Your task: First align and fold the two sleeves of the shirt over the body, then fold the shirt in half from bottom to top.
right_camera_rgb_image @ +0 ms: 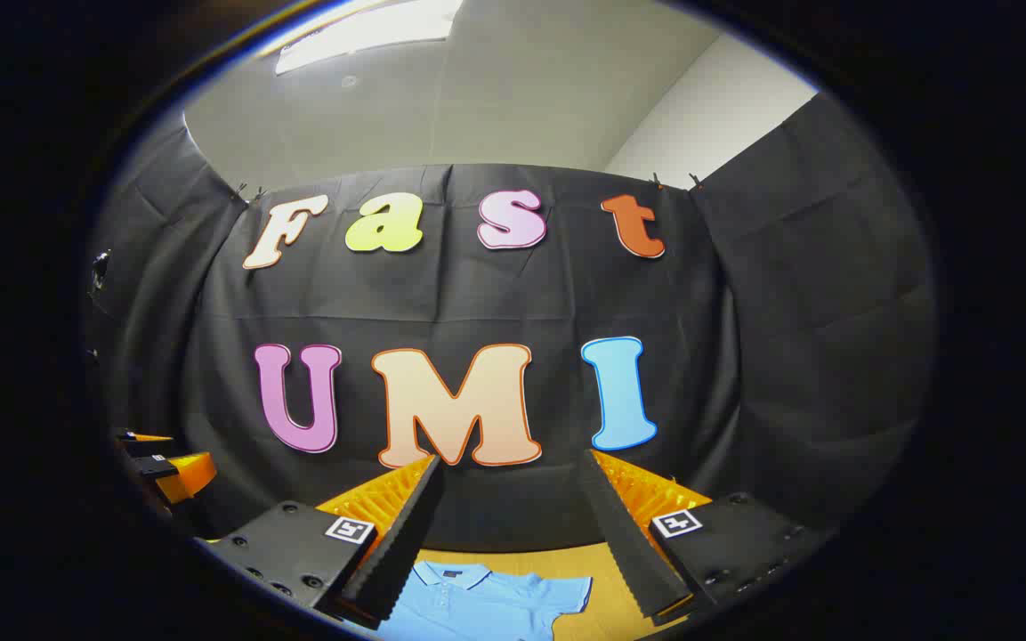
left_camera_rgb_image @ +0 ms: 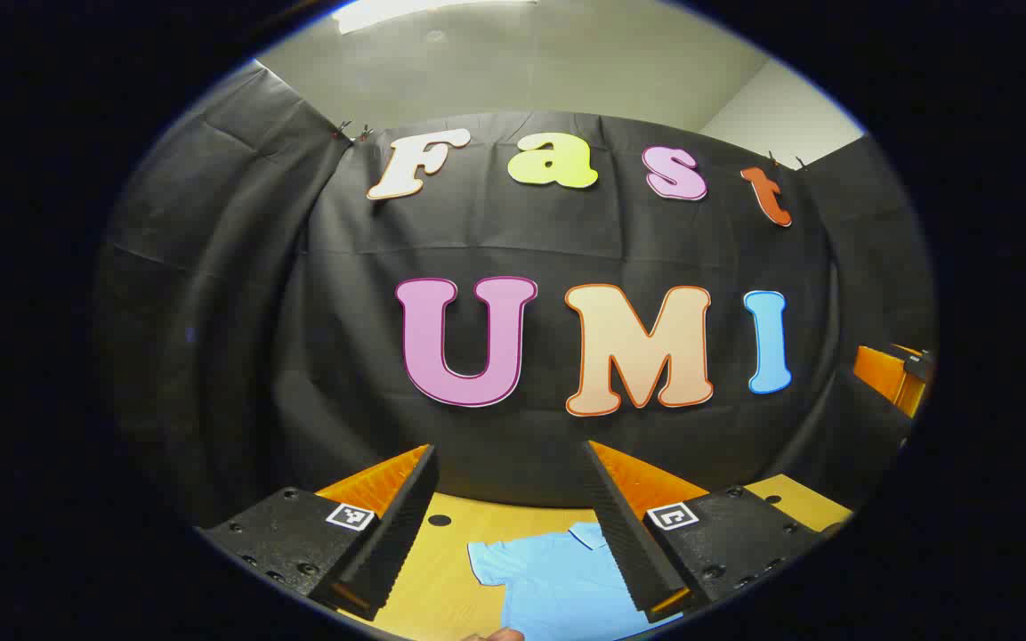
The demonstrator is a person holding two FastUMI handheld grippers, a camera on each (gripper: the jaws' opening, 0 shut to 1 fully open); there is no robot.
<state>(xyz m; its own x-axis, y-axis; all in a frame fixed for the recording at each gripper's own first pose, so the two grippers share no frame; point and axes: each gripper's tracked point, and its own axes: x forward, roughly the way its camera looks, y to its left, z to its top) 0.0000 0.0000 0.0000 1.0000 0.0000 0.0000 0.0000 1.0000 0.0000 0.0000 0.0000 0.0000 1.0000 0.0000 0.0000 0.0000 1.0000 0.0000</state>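
A light blue polo shirt lies flat on the wooden table, collar toward the back wall and one short sleeve spread out to the side. My left gripper hangs above the shirt, open, with nothing between its fingers. In the right gripper view the same shirt shows its collar and the other sleeve on the table. My right gripper is also held high over it, open and empty. The left gripper appears at the far left of the right gripper view. The shirt's lower part is hidden.
The black cloth wall stands close behind the table's far edge. A small dark hole sits in the tabletop near the shirt's sleeve. The other gripper is at the far right of the left gripper view. A fingertip shows at the bottom edge.
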